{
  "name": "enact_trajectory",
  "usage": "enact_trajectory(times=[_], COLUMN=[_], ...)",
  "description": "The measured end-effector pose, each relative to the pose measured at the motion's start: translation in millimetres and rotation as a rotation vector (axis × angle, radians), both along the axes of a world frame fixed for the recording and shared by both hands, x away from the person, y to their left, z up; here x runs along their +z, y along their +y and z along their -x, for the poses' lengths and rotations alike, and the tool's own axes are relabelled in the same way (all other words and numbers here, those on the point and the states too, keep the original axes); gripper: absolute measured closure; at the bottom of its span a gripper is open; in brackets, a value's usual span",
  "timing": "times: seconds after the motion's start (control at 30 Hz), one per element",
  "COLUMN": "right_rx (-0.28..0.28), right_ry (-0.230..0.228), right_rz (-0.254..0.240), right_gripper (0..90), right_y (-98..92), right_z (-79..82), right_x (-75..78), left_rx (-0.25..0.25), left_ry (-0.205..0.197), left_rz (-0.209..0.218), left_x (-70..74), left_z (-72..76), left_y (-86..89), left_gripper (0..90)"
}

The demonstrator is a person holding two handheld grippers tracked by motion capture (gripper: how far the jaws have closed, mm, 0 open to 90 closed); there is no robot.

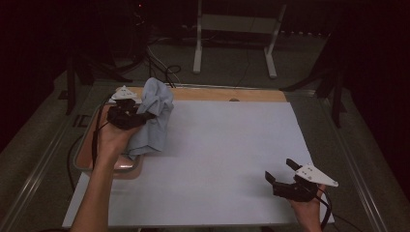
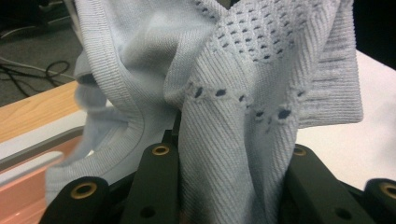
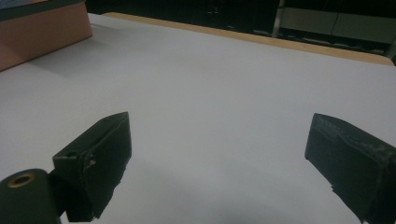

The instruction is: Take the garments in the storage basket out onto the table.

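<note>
From high up, the left gripper (image 1: 129, 115) sits at the far left of the white table (image 1: 227, 159). Its jaws are clamped on a light blue knitted cloth (image 1: 153, 118). The cloth is bunched up and hangs down from the jaws. Its low end reaches the edge of a metal tray (image 1: 126, 168) with a pinkish inside, which stands at the table's left side. The right gripper (image 1: 285, 180) is near the right front corner of the table, well apart from the cloth. Its jaws are wide apart with nothing between them.

In the left gripper view, the cloth (image 2: 243, 93) is pinched between the two black jaws. You can see ribbed knit and rows of little holes in it. The tray (image 2: 37, 154) lies below on the left.

In the right gripper view, the right gripper (image 3: 219, 158) has its jaws far apart over the bare white table (image 3: 210, 79). A pinkish box (image 3: 42, 28) stands at the far left corner.
</note>
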State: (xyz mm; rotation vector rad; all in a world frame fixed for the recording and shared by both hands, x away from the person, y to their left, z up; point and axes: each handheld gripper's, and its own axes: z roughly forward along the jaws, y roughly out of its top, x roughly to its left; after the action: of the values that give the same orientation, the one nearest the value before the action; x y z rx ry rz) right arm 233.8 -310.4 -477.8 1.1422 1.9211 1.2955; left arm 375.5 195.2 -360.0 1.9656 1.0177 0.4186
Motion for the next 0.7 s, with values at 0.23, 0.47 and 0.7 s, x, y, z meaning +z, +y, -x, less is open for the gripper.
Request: enact_trajectory(times=[0.23, 0.47, 0.7], right_rx=[0.001, 0.002, -0.001], right_ry=[0.000, 0.000, -0.002], right_rz=[0.000, 0.002, 0.003], right_gripper=[7.3, 7.3, 7.3], right_y=[-0.3, -0.9, -1.4], right_z=[0.0, -0.4, 0.0], right_x=[0.0, -0.2, 0.2], left_rx=[-0.023, -0.047, -0.069], left_ry=[0.001, 0.010, 0.014], left_rz=[-0.001, 0.002, 0.005], left_x=[-0.8, -4.0, -6.9], left_z=[-2.5, -5.7, -7.1], left_y=[-13.1, -26.2, -37.3], left_gripper=[71.1, 71.1, 71.2])
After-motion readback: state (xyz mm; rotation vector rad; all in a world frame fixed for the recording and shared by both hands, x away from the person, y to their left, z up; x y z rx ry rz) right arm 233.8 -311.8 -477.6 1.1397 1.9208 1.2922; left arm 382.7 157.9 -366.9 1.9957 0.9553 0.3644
